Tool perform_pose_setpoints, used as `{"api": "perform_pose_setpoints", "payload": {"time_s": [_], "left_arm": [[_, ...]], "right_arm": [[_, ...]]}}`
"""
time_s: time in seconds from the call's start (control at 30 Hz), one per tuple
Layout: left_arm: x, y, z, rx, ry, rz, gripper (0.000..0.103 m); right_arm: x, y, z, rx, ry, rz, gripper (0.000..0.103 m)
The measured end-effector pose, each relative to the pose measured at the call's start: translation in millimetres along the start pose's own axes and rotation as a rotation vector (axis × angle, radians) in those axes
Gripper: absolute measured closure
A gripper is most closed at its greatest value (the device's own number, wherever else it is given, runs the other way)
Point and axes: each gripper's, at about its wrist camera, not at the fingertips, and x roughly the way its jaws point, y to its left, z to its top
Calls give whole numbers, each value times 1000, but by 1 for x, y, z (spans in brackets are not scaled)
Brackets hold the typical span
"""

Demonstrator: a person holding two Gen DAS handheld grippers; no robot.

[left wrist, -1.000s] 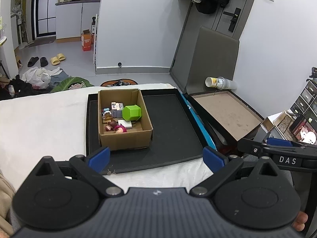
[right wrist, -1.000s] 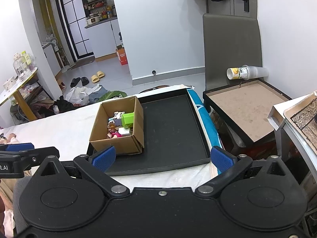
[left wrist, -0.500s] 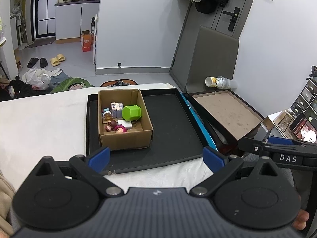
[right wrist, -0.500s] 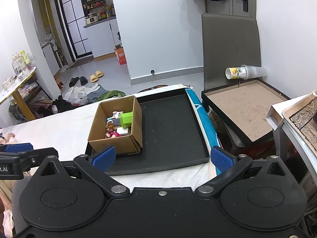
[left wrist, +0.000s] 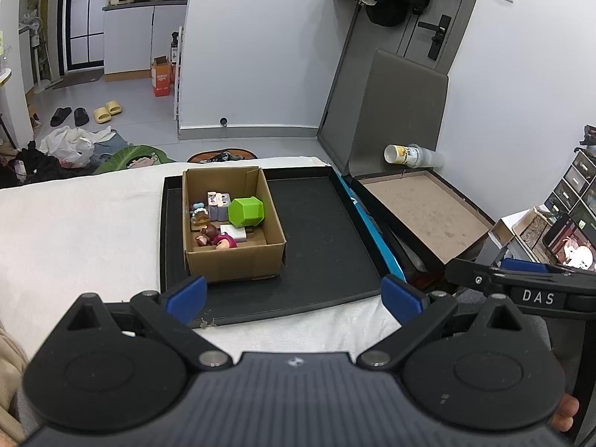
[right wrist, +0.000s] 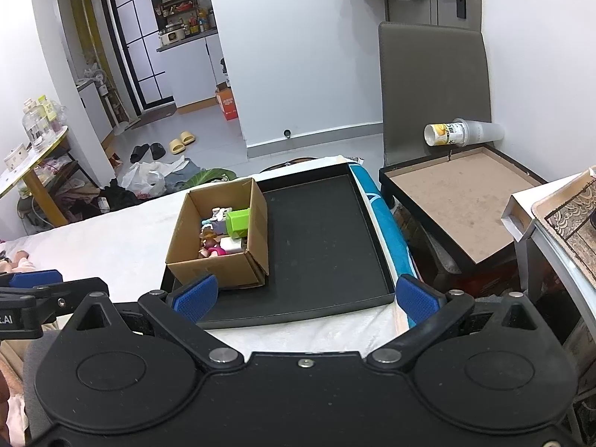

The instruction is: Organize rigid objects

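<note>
Rigid objects: small toys, all inside the cardboard box [left wrist: 232, 257], none loose on the tray that I can see.

Box: stands on the black tray [left wrist: 327, 231], hard against its left edge, reaching from near the far edge most of the way to the near one. The right half of the tray is bare.

Contents, as far as I can tell: green faceted block [left wrist: 246, 211] at the right wall of the box; a pale lilac figure [left wrist: 218, 205] just beside it; a white block [left wrist: 234, 232] nearer me; a brown bear figure [left wrist: 207, 234] and a pink-headed figure [left wrist: 225, 241] at the near wall. Smaller pieces are too small to name.

Progress, my judgement: the sorting looks finished or nearly so, since everything rigid sits in the box. Whether anything is left to move I cannot tell.

My left gripper [left wrist: 294, 293]: fingers wide apart, holding nothing, hanging over the near edge of the tray, well clear of the box.

My right gripper [right wrist: 307, 295]: fingers wide apart, empty, at the same near edge.

Differences between views:
- Left wrist looks almost straight down into the box, so the figures at the near wall show plainly; it also catches my right gripper's arm at the right.
- Right wrist sees the box from its right, so that wall hides part of the contents; it shows the blue strip [right wrist: 387, 231] along the tray's right edge and my left gripper at the far left.
</note>
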Motion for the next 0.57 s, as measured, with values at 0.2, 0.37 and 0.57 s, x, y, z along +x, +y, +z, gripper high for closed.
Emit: {"api": "perform_pose_setpoints", "payload": {"time_s": [0.2,0.37,0.57], "left_arm": [[-1,-3,0,10,3,-6,4],[-2,-3,0,15,-3,-8,4],[-3,-3,-1,14,-2,-10,4]], "right_arm": [[0,-1,0,1,0,0,0],[-1,-1,0,7,1,6,0],[0,-3,-1,8,4,4,0]]}}
